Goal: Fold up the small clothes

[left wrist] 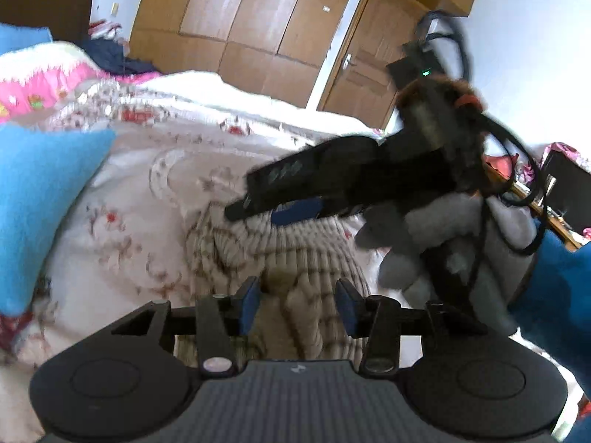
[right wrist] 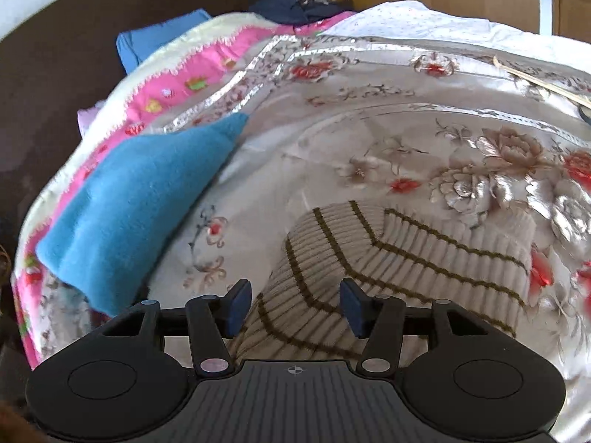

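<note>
Left hand-held gripper: jaws part open, nothing pinched, and the striped knit lies directly under and ahead of the pads. Right hand-held gripper: jaws wide, empty, hovering over the same knit on the bed. In the left view the right hand-held gripper comes in from the right, tips over the knit's far edge, held by a grey-gloved hand. The knit looks partly folded, with its stripes bending at a crease; the long axis runs away and rightward from the right hand-held gripper. My read: both are about equally near, left on the near end, right on the far end. Blue cloth sits apart on the left.
</note>
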`<action>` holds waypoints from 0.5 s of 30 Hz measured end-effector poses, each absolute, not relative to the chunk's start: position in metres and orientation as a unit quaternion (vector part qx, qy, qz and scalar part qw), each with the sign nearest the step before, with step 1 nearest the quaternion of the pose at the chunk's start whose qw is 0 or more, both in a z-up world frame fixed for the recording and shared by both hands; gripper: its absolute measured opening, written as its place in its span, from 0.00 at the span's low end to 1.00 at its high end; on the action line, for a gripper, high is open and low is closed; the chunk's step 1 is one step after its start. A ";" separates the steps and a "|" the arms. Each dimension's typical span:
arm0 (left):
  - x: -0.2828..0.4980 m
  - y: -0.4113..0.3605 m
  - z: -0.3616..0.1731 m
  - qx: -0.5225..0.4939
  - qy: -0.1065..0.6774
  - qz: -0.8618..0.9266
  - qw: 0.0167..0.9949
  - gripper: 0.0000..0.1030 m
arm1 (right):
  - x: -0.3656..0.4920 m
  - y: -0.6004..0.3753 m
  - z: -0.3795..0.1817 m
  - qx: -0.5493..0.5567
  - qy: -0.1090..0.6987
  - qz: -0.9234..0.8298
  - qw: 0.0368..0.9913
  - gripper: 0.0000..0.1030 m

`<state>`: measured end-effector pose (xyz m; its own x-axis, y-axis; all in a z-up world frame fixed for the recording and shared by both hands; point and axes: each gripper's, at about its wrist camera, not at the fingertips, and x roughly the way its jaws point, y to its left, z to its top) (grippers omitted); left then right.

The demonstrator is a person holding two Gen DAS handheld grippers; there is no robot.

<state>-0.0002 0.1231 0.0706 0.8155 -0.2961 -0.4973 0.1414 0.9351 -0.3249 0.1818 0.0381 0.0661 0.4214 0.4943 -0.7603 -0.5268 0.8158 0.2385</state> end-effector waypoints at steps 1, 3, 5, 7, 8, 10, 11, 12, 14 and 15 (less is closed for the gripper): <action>-0.001 0.122 0.074 -0.128 0.267 -0.112 0.948 0.53 | 0.183 0.042 0.064 -0.021 0.445 0.304 0.842 0.51; -0.005 0.121 0.082 -0.115 0.237 -0.111 0.958 0.53 | 0.185 0.052 0.060 -0.038 0.448 0.299 0.842 0.51; -0.004 0.121 0.082 -0.102 0.238 -0.108 0.960 0.53 | 0.187 0.059 0.055 -0.059 0.448 0.291 0.843 0.51; 0.007 0.118 0.071 -0.093 0.273 -0.099 0.952 0.53 | 0.189 0.065 0.052 -0.067 0.451 0.285 0.843 0.51; 0.014 0.117 0.063 -0.094 0.297 -0.099 0.945 0.53 | 0.190 0.069 0.051 -0.072 0.449 0.281 0.845 0.50; 0.030 0.113 0.044 -0.095 0.369 -0.100 0.919 0.48 | 0.189 0.075 0.052 -0.089 0.443 0.283 0.846 0.16; 0.035 0.113 0.035 -0.101 0.401 -0.093 0.906 0.42 | 0.189 0.078 0.053 -0.090 0.445 0.285 0.844 0.15; 0.037 0.115 0.028 -0.111 0.421 -0.096 0.895 0.32 | 0.190 0.079 0.054 -0.084 0.448 0.289 0.841 0.12; 0.034 0.124 0.026 -0.140 0.427 -0.102 0.888 0.31 | 0.189 0.082 0.056 -0.085 0.445 0.292 0.842 0.11; 0.032 0.128 0.028 -0.146 0.424 -0.098 0.888 0.30 | 0.189 0.083 0.056 -0.084 0.444 0.293 0.843 0.10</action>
